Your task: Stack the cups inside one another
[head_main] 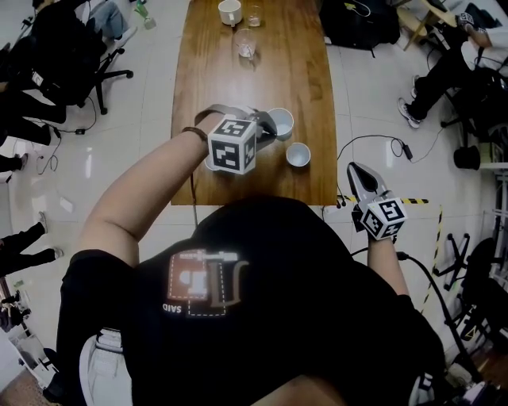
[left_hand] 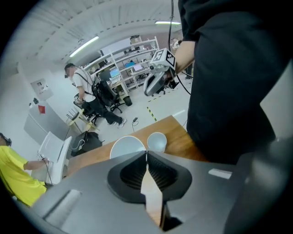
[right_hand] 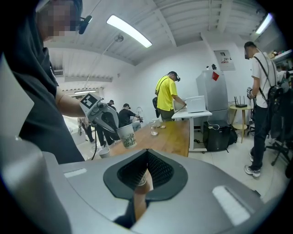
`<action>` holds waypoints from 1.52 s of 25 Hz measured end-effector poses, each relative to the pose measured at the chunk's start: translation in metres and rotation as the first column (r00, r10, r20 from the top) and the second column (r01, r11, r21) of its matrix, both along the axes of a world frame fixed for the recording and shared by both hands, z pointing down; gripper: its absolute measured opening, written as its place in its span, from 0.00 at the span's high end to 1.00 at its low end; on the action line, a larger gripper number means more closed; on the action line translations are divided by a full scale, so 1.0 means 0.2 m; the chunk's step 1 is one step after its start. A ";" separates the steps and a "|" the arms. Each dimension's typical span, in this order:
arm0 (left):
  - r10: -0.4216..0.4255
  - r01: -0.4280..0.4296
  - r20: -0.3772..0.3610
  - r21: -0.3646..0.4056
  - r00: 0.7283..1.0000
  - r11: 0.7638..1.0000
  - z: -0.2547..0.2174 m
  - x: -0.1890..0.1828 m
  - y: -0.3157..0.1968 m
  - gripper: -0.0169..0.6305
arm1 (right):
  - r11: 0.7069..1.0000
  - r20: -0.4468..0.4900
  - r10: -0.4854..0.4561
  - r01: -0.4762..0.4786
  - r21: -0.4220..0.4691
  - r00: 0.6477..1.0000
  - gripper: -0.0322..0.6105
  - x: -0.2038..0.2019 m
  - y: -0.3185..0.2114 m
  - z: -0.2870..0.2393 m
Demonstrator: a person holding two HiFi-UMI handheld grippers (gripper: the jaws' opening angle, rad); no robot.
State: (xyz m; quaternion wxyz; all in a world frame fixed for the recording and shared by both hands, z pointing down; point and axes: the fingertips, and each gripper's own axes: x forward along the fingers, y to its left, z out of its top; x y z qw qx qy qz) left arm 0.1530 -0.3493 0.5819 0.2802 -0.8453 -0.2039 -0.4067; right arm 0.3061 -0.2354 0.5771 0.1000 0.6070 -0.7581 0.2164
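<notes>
1. The left hand-held gripper [head_main: 268, 132] is pinching the rim wall of a printed paper cup [right_hand: 127, 136]. Its jaws nearly meet, and in its own view they hide most of the cup.
2. That cup hangs clear above the wooden counter [head_main: 262, 79], near the person's end.
3. A smaller white cup [head_main: 298, 154] stands upright on the counter just beside it, not touching.
4. The right hand-held gripper [head_main: 355, 168] is beyond the counter's corner, jaws pressed together, apparently on nothing.
5. At the far end stand a white mug [head_main: 230, 11] and glasses [head_main: 245, 44], too small for detail.
</notes>
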 end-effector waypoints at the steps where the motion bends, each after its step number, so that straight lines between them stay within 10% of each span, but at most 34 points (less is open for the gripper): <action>1: 0.019 -0.019 -0.002 -0.003 1.000 1.000 -0.01 0.02 0.05 0.95 | 1.000 0.000 0.004 -0.004 0.002 1.000 0.93 0.00 0.01 0.00; 9: 0.126 -0.129 0.064 0.046 0.990 0.991 0.09 0.12 0.32 0.95 | 0.999 0.003 0.033 -0.033 -0.001 0.999 0.93 0.08 0.12 -0.01; 19: 0.056 -0.064 0.091 0.087 0.994 0.994 0.30 0.21 0.30 0.82 | 0.999 0.002 0.047 -0.047 -0.020 0.999 0.93 0.12 0.19 0.02; 23: -0.104 0.105 -0.072 0.013 0.992 0.994 0.05 0.19 0.20 0.81 | 0.999 0.009 0.031 -0.031 -0.004 0.999 0.93 0.11 0.14 0.00; 25: -0.259 0.242 -0.188 -0.109 0.947 0.964 -0.15 0.10 0.09 0.81 | 1.000 0.016 0.018 -0.018 0.016 1.000 0.93 0.10 0.08 -0.03; 29: -0.597 0.421 -0.349 -0.464 0.722 0.780 -0.49 -0.27 -0.18 0.87 | 0.995 0.051 -0.040 0.035 0.089 0.998 0.93 0.03 -0.10 -0.18; 35: -0.952 0.415 -0.244 -0.859 0.184 0.300 -0.49 -1.01 -0.45 0.97 | 0.978 0.081 -0.164 0.152 0.142 0.983 0.93 -0.14 -0.31 -0.28; 38: -0.989 0.391 -0.148 -0.910 0.013 0.141 -0.25 -1.29 -0.43 0.97 | 0.976 0.111 -0.186 0.170 0.136 0.976 0.93 -0.20 -0.34 -0.23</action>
